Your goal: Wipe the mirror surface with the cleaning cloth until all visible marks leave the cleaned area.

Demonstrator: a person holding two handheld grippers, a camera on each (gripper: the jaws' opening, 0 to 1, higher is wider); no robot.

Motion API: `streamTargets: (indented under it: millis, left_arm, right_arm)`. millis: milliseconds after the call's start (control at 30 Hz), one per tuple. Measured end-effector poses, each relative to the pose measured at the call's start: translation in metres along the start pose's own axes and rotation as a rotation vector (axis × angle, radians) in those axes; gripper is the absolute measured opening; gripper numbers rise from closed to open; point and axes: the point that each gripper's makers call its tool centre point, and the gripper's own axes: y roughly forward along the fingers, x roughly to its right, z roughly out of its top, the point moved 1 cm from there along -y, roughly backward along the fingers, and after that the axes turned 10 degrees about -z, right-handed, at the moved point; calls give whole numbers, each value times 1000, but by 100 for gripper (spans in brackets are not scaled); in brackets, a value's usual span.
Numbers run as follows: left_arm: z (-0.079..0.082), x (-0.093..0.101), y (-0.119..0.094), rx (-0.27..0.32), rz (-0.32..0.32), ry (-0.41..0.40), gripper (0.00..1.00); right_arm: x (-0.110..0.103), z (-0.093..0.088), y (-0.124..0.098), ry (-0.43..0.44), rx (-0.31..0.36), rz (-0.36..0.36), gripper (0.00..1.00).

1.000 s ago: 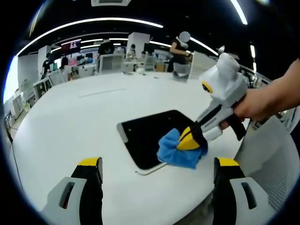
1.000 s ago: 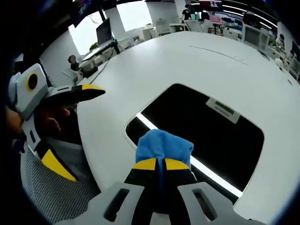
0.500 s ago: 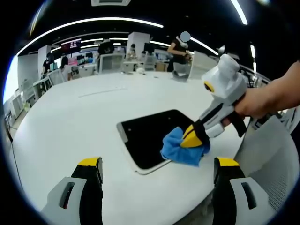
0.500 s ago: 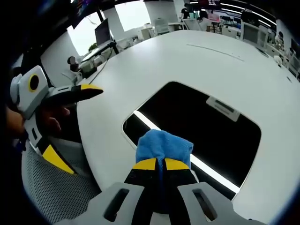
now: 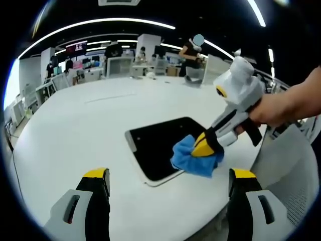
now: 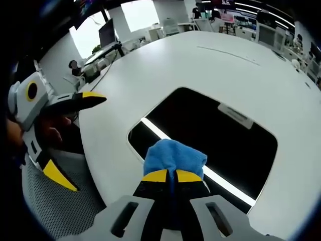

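The cleaning cloth [image 6: 174, 156] is bright blue. The mirror [image 6: 215, 135] reads glossy black with a pale rim, on a plain white table [image 5: 75, 130]. Both grippers' jaws are black, tipped yellow.

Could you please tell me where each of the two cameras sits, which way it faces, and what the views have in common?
Left gripper view: rides the left tongs, held open off the white round table's edge, facing across it; a hand holds the right tongs.
Right gripper view: rides the right tongs, looking down at the dark rectangular mirror; the left tongs enter at left.
Shared: mirror, table, blue cleaning cloth clamped at the mirror's near edge.
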Motion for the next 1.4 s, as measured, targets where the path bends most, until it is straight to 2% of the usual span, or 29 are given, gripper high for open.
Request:
streamTargets:
  millis: [433, 900, 1067, 1400]
  left_arm:
    - [0, 0, 0, 0, -1, -5, 99]
    - [-1, -1, 0, -3, 3, -10, 99]
    - [-1, -1, 0, -4, 2, -11, 99]
    - [-2, 0, 1, -10, -1, -7, 99]
  right_arm:
    - [8, 7, 4, -18, 3, -12, 0]
    - [25, 27, 17, 0, 3, -28, 0]
    - [29, 33, 20, -32, 9, -38, 0]
    - [50, 51, 31, 4, 25, -47, 0]
